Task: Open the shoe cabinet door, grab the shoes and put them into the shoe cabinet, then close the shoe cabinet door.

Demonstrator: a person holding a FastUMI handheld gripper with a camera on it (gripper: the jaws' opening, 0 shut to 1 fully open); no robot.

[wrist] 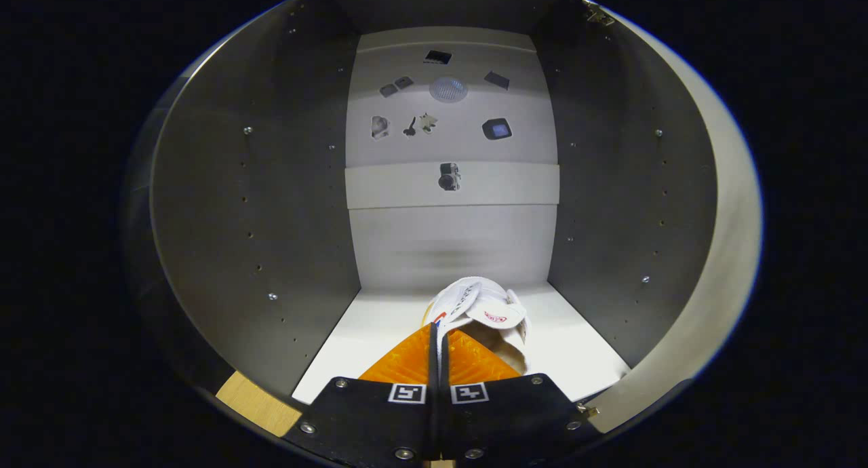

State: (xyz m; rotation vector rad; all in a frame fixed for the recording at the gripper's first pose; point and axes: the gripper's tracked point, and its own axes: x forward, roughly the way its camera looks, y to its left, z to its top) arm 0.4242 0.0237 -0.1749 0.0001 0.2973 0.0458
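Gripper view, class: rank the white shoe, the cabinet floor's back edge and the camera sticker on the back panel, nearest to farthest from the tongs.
1. White shoe: pinched between the tongs, which are shut on it.
2. Cabinet floor's back edge: just beyond the shoe.
3. Camera sticker: farthest, higher on the back panel.

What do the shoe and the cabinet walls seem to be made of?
The shoe, pinched in the shut claw, looks like soft white fabric or thin leather: its edges fold and curve. The cabinet walls look like matt laminated board; rows of drilled holes and screws show.
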